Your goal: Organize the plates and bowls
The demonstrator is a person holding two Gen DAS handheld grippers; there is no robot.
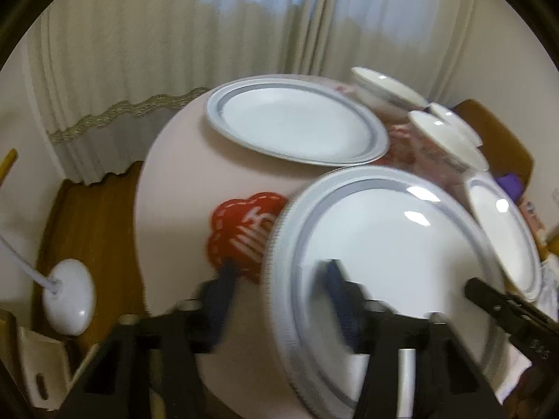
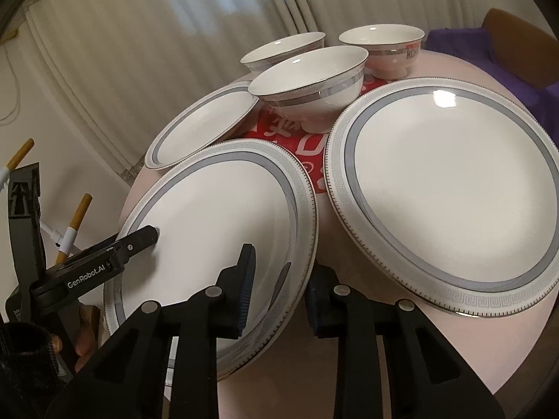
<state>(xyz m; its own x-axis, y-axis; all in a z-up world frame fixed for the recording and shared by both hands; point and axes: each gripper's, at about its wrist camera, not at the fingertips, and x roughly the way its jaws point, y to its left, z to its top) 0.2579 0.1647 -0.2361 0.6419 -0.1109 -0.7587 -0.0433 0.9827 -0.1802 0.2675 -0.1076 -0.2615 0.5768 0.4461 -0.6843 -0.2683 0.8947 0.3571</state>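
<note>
While blurred, plate [image 2: 223, 230] rim apparently between fingers [image 2: 244, 289].

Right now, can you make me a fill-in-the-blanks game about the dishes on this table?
1. There are ___ bowls here.
2. The number of plates is ___.
3. The pink tablecloth has a ___ patch in the middle.
4. The right tool has one finger on each side of the rim of a ___.

Missing words: three; three; red; plate.
</note>
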